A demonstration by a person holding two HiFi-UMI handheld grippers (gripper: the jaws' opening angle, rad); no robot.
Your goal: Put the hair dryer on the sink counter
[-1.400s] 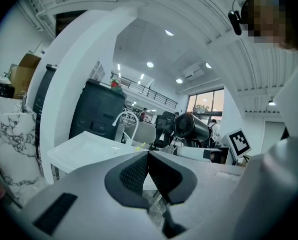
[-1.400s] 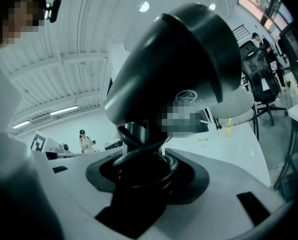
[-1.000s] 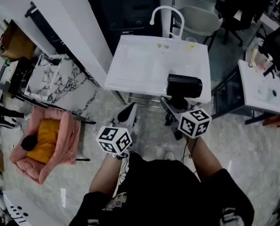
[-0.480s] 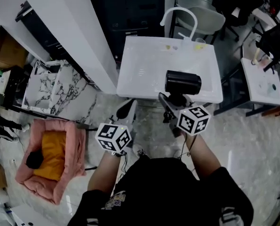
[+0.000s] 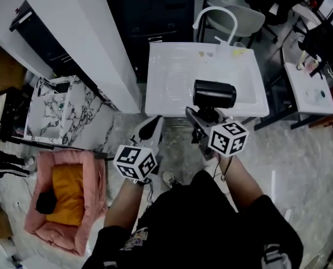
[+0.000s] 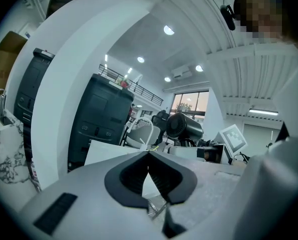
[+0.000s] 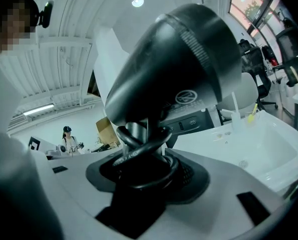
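A black hair dryer [image 5: 214, 93] [image 7: 174, 66] hangs over the front right part of the white sink counter [image 5: 172, 72], barrel lying across. My right gripper [image 5: 206, 118] [image 7: 141, 146] is shut on its handle, with the black cord wound round the handle between the jaws. The dryer also shows in the left gripper view as a dark barrel [image 6: 184, 126] above the counter edge [image 6: 108, 151]. My left gripper [image 5: 149, 130] [image 6: 149, 171] is lower and to the left, in front of the counter, shut with nothing in it.
A white faucet [image 5: 215, 17] arches over the counter's back edge. A white wall panel [image 5: 76, 32] and a marble-patterned box [image 5: 60, 105] stand left. A pink pet bed [image 5: 62, 200] lies on the floor. A side table [image 5: 314, 91] is at the right.
The counter has drawn nearer and more centred in the head view as the person stepped toward it. The right gripper has carried the hair dryer further over the counter's front part.
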